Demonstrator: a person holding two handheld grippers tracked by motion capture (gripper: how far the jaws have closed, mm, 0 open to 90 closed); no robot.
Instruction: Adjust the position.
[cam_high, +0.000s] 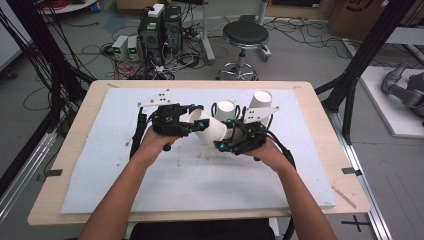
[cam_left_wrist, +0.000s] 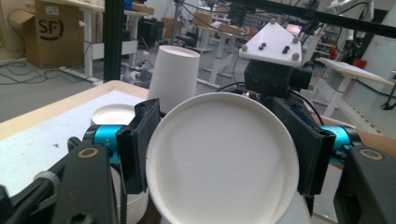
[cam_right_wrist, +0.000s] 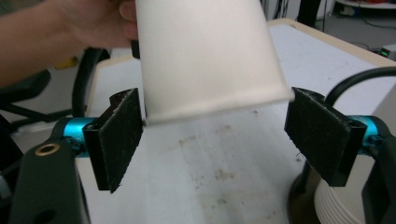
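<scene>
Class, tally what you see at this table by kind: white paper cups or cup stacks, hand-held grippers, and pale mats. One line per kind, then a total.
White paper cups or cup stacks: 3 (tilted cup, near standing cup, far standing cup)
Grippers: 2 (left gripper, right gripper)
Pale mat: 1
Total: 6

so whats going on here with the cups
A person works two sets of tongs over a table. The left tongs are shut on a white paper cup, held on its side with its base toward their camera. The right tongs stand open around that cup's rim end, their pads barely off it. Two more cups stand behind.
</scene>
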